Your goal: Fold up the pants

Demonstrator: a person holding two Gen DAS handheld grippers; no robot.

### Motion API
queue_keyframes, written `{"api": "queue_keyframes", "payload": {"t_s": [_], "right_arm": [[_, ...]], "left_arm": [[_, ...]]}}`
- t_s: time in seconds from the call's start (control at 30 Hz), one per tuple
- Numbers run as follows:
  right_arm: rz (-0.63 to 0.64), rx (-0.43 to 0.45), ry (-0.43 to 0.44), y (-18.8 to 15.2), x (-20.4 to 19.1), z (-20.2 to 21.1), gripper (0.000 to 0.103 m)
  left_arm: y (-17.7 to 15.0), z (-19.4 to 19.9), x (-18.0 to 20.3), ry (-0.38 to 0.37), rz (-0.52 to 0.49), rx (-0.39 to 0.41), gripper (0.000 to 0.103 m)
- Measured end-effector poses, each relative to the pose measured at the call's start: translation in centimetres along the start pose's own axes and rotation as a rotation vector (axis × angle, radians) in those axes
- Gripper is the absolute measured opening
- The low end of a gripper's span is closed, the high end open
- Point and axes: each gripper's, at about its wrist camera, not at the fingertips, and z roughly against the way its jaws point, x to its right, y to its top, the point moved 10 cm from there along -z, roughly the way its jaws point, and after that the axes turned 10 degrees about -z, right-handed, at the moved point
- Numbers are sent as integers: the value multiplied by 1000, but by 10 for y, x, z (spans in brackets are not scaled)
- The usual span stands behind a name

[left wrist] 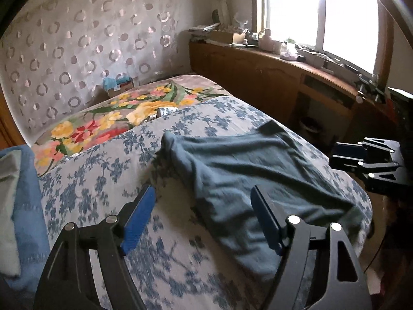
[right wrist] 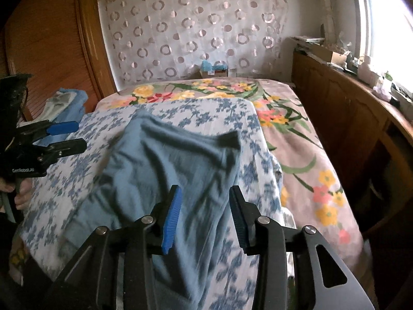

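From the left wrist view, we see the pants [left wrist: 247, 178] lying rumpled across the blue-flowered sheet [left wrist: 103, 180] that covers the near part of the bed, with a flowered blanket [left wrist: 108, 121] beyond it toward the curtained wall. Our left gripper [left wrist: 202, 217] hangs above the sheet with its blue pads [left wrist: 139, 219] spread wide and nothing between them; the near end of the pants sits just under the right-hand pad. Off to the right edge of this view the right gripper [left wrist: 348, 155] hovers beside the bed, and from here we cannot tell how its jaws stand. In the right wrist view, the pants [right wrist: 165, 170] run from the far middle of the sheet [right wrist: 64, 180] down toward us, one dark corner flipped up at the far right and the near end drooping over the bed's edge. Our right gripper [right wrist: 204, 219] is parted over that near end, holding nothing, while the left gripper [right wrist: 67, 137] shows at the left edge with its fingers apart. We judge the cloth soft, light and limp, likely to sag and bunch wherever it is lifted, so we would pinch it at the two corners of one end, one gripper each, and keep it taut while laying it over.
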Motion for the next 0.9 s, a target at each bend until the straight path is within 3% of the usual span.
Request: {"api": "queue_keyframes", "payload": {"t_s": [0.3, 0.8, 0.9], "right_arm": [[-14, -17, -4, -26, -7, 20, 41], [-47, -64, -34, -54, -3, 25, 42], [-68, -73, -35, -59, 1, 25, 42]], "left_arm": [[-20, 26, 20, -5, -13, 11, 77], [-71, 25, 42, -47, -8, -53, 77], [-86, 21, 50, -76, -10, -86, 66]]}}
